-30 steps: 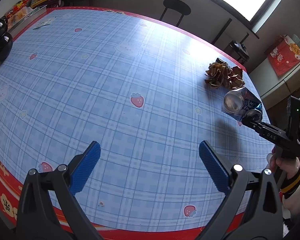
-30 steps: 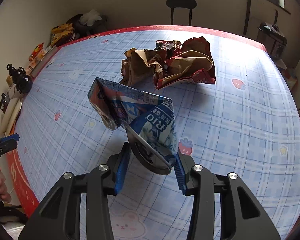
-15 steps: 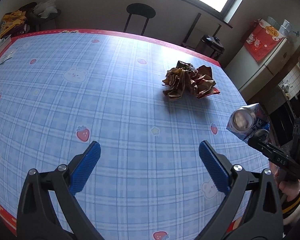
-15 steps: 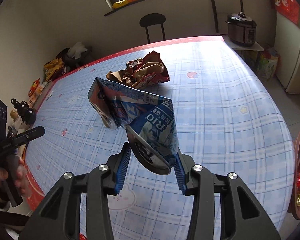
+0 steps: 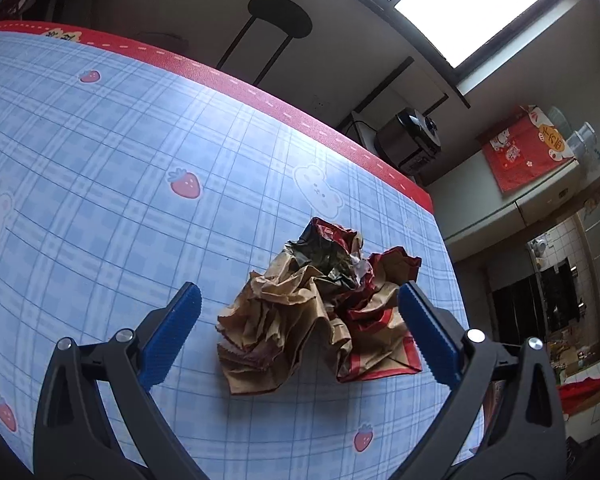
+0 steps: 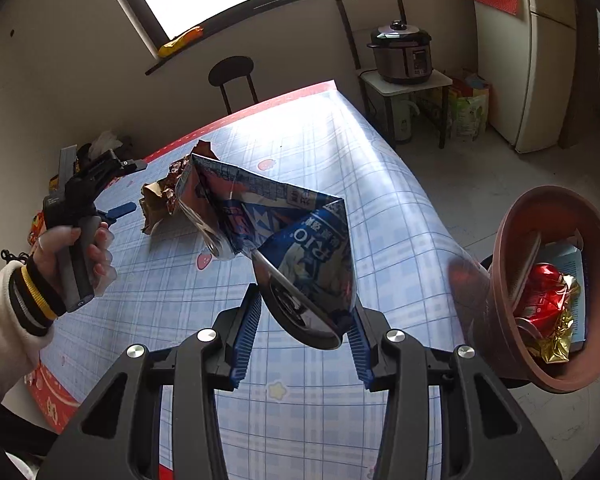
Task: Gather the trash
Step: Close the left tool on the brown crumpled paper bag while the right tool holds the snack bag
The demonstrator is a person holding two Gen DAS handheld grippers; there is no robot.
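Observation:
A crumpled brown and red paper bag lies on the blue checked tablecloth. My left gripper hangs open just above it, a blue pad on each side of the bag, neither touching. In the right wrist view my right gripper is shut on a crushed blue drink can, held up off the table. The paper bag also shows there at the far left, next to the person's hand holding the left gripper. A brown bin with red and gold wrappers inside stands beside the table at the right.
A black stool stands beyond the far red table edge. A pressure cooker sits on a small side table past the table's corner, with a fridge to its right. The table's right edge drops off near the bin.
My left gripper has swept across the table to the paper bag, which now lies between its open pads. My right gripper has carried the can off towards the table's right edge, bringing the bin into view.

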